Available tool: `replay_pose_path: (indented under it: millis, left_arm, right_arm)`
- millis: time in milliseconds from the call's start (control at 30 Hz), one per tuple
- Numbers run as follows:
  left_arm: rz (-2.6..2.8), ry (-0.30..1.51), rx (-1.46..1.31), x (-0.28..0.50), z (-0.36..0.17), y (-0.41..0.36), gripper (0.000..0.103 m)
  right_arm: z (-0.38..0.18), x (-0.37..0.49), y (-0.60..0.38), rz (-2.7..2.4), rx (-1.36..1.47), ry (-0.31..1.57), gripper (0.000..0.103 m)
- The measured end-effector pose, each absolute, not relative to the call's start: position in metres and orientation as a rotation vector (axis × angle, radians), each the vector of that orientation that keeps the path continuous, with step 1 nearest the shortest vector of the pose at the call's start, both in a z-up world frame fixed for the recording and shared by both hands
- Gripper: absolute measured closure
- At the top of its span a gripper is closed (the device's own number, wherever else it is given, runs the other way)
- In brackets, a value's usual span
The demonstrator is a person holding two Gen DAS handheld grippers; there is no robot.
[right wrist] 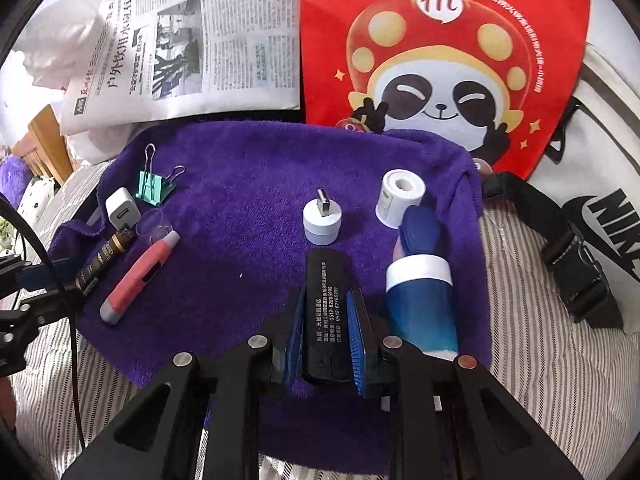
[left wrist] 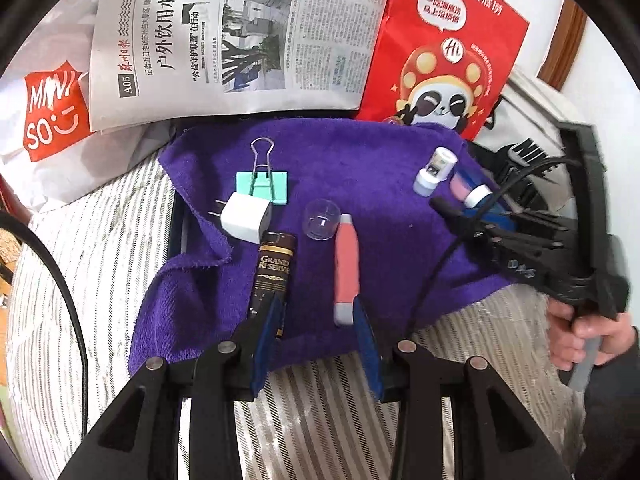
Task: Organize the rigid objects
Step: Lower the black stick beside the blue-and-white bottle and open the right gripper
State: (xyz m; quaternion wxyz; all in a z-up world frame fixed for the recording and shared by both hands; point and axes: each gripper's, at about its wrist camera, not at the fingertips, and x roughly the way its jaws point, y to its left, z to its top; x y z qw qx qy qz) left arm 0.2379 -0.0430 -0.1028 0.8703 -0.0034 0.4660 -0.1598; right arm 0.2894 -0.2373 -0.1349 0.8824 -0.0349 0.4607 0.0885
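Right claw (right wrist: pixel 325 320) clamped on our black comb case (right wrist: pixel 323 312); left claw (left wrist: pixel 316 320) spread apart over purple towel (left wrist: pixel 360 160), straddling nothing.

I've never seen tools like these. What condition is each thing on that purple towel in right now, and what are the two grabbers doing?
Left gripper: fingers apart, holding nothing.
Right gripper: fingers shut on the black comb.
Pink cutter: lying flat, blade not showing.
Binder clip: lying flat, one handle folded out.
White plug: on its side, prongs exposed.
Clear cap: loose, on nothing.
USB adapter: upright, connector up.
Purple towel: spread out, edges rumpled.
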Motion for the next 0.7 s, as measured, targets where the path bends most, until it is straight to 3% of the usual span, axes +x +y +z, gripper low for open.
replay_pose_path:
  millis: [267,333,467,633,700]
  left_arm:
    - [-0.325,0.98,-0.013,0.23,-0.1,-0.037,0.067]
    - [-0.322,0.971,-0.015,0.226,-0.098,-0.035,0.058]
    - [-0.319,0.961,-0.012,0.215,-0.091,-0.032,0.051]
    - [-0.306,0.958,-0.006,0.202,-0.085,-0.033,0.045]
    - [-0.309,0.956,-0.014,0.195,-0.08,-0.034,0.044]
  right_arm:
    - [-0.142,0.291,-0.23,0.177,-0.112,0.961,0.081]
    - [-0.142,0.291,-0.229,0.184,-0.116,0.969,0.081]
    - [-0.142,0.29,-0.232,0.195,-0.086,0.989,0.081]
    - [-0.136,0.283,-0.24,0.21,-0.073,1.013,0.074]
    - [-0.133,0.279,-0.239,0.205,-0.081,1.022,0.066]
